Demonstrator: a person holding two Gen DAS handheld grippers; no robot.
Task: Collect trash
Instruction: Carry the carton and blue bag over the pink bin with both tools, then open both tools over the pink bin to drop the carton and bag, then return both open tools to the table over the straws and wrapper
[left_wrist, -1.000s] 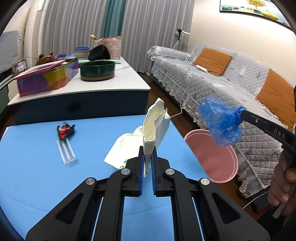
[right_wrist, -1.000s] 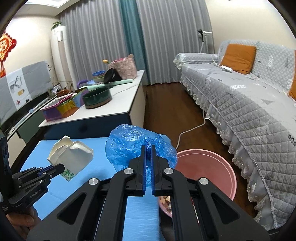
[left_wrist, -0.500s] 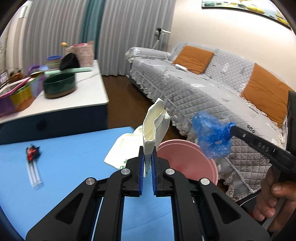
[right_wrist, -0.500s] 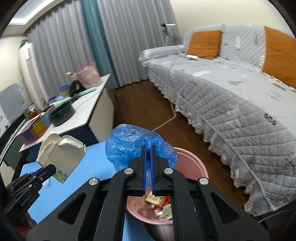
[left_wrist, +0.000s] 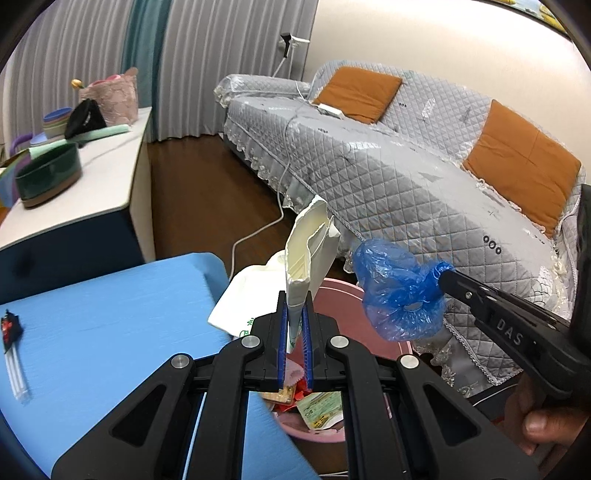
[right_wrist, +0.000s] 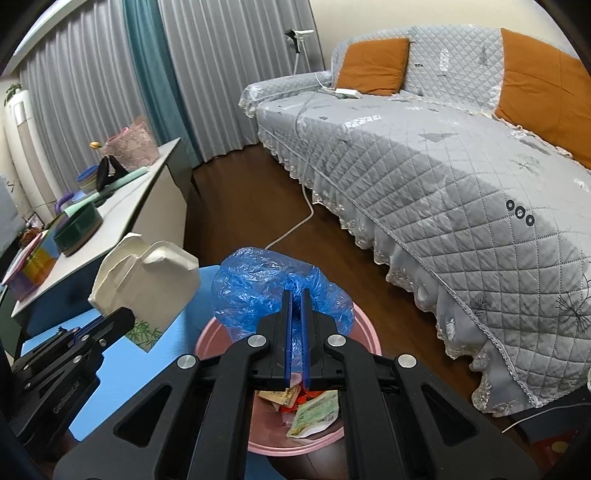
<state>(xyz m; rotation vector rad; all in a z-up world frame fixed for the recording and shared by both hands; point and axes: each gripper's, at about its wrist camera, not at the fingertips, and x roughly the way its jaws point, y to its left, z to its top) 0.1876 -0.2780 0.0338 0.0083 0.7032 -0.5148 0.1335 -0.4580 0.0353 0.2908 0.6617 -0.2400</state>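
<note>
- Looking along the left gripper (left_wrist: 294, 325): a blue table (left_wrist: 110, 321) ends just short of a pink bin (left_wrist: 369, 302) on dark wood floor, with a quilted grey sofa (left_wrist: 406, 177) and orange cushions behind.
- Left jaws are nearly closed, pinching the base of a cream carton (left_wrist: 308, 254); it stands upright, torn open at the top, stiff and creased, above the bin's near rim.
- A white bag (left_wrist: 243, 295) with green print hangs beside the carton, over the table edge.
- Right gripper (left_wrist: 441, 275) reaches in from the right, clamping a crinkly blue bag (left_wrist: 399, 291) above the bin's far side.
- A white counter (left_wrist: 107, 162) at left carries a green bowl (left_wrist: 48, 177).
- Over to the right gripper (right_wrist: 294, 302): jaws narrow, squeezed on the blue bag (right_wrist: 258, 291), thin and translucent, bunched directly over the bin (right_wrist: 365, 332).
- Wrappers and paper scraps (right_wrist: 310, 410) lie inside the round bin.
- Left gripper (right_wrist: 122, 317) shows at left, holding the carton (right_wrist: 147, 280) over the table (right_wrist: 118, 365) corner, just beside the bin.
- Grey curtains (right_wrist: 229, 70) with a teal strip close off the back wall.
</note>
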